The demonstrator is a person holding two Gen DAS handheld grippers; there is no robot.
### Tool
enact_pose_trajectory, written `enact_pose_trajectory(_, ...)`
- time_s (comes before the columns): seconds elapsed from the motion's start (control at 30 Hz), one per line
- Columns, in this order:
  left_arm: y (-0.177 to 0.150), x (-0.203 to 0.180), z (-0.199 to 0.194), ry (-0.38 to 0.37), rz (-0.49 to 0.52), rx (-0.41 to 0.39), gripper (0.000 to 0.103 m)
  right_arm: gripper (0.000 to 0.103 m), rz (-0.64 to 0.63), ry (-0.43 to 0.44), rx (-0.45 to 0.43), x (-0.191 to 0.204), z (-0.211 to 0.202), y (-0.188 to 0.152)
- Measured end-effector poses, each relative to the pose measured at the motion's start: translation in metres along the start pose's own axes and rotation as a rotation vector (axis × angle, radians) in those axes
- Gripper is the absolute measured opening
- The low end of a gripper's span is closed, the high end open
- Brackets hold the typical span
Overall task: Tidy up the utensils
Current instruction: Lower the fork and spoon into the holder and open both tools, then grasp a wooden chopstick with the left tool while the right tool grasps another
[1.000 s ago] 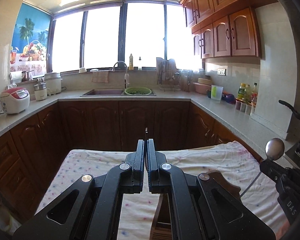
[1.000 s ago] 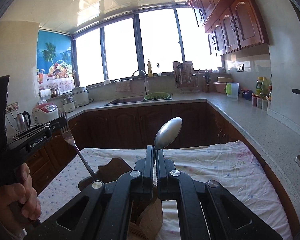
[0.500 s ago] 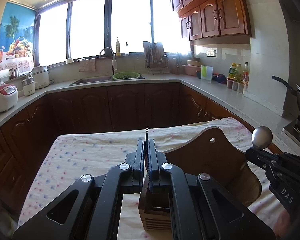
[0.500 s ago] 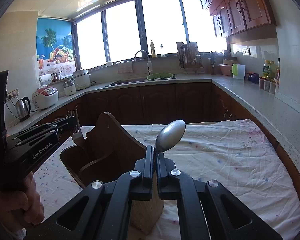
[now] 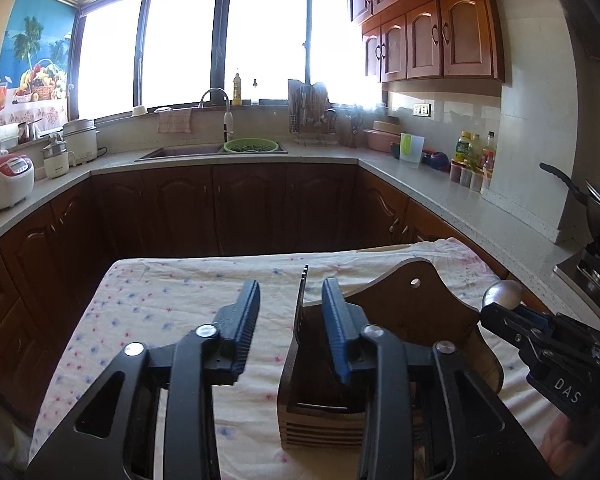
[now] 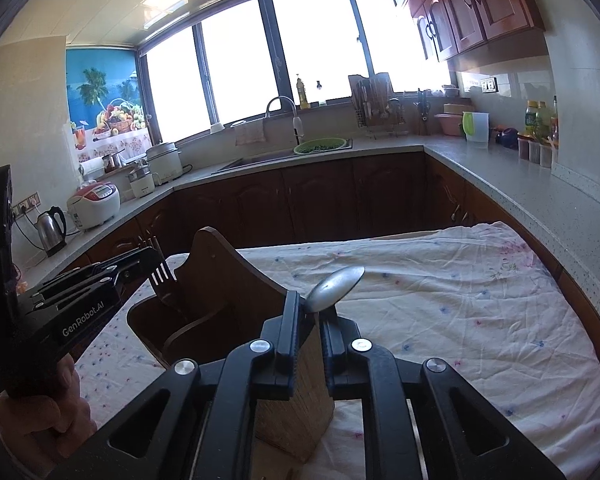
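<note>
We had the fork [image 6: 165, 285] standing in the wooden holder [image 5: 400, 344], left side, tines up, on the cloth-covered tabletop [image 6: 440, 300]. Our left tool [image 5: 290, 320] hung over that compartment, spread apart and empty. Our right tool [image 6: 310, 330], above the holder's near right corner, appeared slightly parted around the spoon [image 6: 334, 286], its bowl uppermost. By our reckoning the spoon remained to be placed.

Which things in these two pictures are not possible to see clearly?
- Metal fork: right wrist view, its handle is hidden inside the brown wooden utensil holder.
- Metal spoon: right wrist view, its handle is hidden behind the right tool.
- Holder's compartments: left wrist view, covered by the open left tool.
- Right tool's grip on the spoon: unclear.
</note>
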State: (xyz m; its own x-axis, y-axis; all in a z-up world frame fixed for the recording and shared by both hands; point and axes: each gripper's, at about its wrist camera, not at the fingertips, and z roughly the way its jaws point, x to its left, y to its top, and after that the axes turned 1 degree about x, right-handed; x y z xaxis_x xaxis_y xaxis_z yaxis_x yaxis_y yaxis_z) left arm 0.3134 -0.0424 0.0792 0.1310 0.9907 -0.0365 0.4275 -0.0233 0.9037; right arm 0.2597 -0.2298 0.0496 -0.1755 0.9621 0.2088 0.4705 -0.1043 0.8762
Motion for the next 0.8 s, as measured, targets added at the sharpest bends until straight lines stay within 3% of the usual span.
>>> enact_pose_trajectory(0.07, 0.003, 0.005, -0.009, 0.011, -0.015, -0.017, 0.051, 0.035, 0.025, 0.005, -0.011, -0.004, -0.007, 0.0)
enact_pose_trajectory(0.23, 0.001, 0.023, -0.031, 0.043, -0.067, -0.025, 0.077, 0.052, 0.077, 0.006, -0.042, -0.013, -0.029, 0.002)
enact_pose_trajectory(0.3, -0.003, 0.03, -0.04, 0.056, -0.087, -0.017, 0.078, 0.061, 0.097, 0.008, -0.057, -0.016, -0.04, 0.002)
enact_pose_trajectory(0.37, -0.01, 0.036, -0.047, 0.059, -0.104, 0.001, 0.083, 0.08, 0.115, 0.014, -0.071, -0.019, -0.051, 0.0)
enact_pose_trajectory(0.47, -0.025, 0.044, -0.06, 0.057, -0.136, 0.027, 0.086, 0.097, 0.133, 0.02, -0.095, -0.02, -0.068, -0.005)
enact_pose_trajectory(0.8, -0.081, 0.051, -0.097, 0.019, -0.214, 0.177, 0.088, 0.1, 0.162, -0.009, -0.085, -0.019, -0.12, -0.041)
